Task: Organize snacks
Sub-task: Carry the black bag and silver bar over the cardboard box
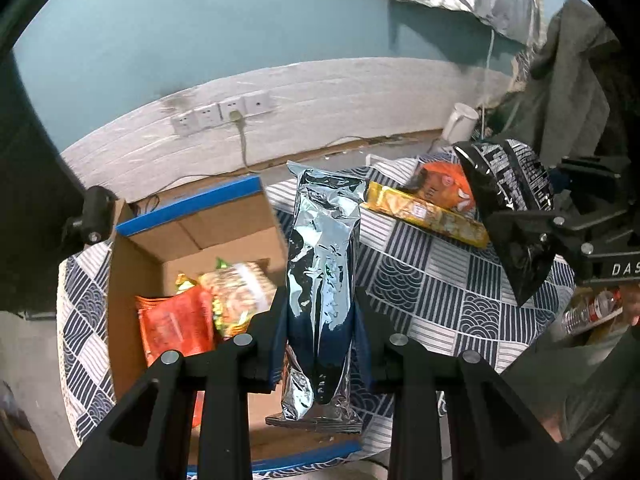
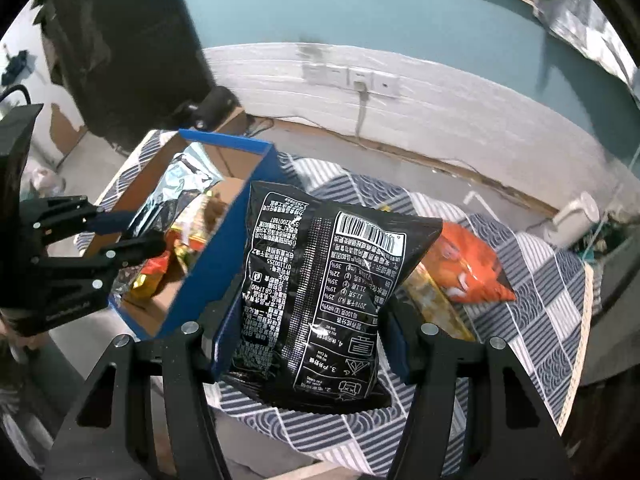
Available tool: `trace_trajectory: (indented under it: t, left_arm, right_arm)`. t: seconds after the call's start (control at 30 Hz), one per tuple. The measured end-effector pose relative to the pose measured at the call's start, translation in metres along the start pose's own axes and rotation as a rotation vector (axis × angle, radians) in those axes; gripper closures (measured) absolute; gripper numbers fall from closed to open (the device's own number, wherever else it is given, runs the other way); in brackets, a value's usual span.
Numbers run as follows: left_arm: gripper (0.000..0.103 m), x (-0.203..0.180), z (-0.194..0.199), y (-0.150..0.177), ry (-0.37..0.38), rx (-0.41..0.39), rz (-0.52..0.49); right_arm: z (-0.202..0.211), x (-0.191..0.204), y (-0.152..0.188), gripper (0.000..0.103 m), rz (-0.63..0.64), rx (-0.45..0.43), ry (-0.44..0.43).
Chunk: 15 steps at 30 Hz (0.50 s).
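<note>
Pinching a long silver packet (image 1: 320, 280) tight between its fingers, the left gripper (image 1: 320, 344) held it up over the open cardboard box (image 1: 192, 224) while the right gripper (image 2: 308, 340) squeezed a puffy black snack bag (image 2: 320, 292) above the checked desk (image 2: 540, 320).

Box (image 1: 208, 216) contents blurred, partly behind silver packet (image 1: 320, 280); yellow packet (image 2: 436, 304) mostly hidden

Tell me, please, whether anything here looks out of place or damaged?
Nothing looks damaged or spilled. Still outside the box, an orange bag lies on a yellow packet on the tablecloth.
</note>
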<state>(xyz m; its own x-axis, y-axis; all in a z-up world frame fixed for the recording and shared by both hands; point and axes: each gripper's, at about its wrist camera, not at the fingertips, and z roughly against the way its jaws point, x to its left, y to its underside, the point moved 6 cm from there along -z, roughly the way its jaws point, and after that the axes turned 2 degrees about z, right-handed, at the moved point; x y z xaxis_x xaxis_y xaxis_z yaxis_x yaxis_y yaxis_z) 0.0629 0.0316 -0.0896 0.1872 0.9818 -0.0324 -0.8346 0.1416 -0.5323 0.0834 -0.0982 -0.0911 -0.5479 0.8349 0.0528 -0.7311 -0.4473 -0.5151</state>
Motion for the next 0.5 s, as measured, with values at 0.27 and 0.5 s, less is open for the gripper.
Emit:
trace_trajectory:
  t: [0.27, 0.5]
  left_arm:
    - [0.073, 0.047, 0.007, 0.005, -0.05, -0.018, 0.068]
    - [0.073, 0.09, -0.001, 0.018, -0.084, 0.01, 0.145]
  right_arm:
    - [-0.022, 0.041, -0.029, 0.042, 0.065, 0.02, -0.03]
    - [-0.053, 0.071, -0.05, 0.042, 0.099, 0.057, -0.062]
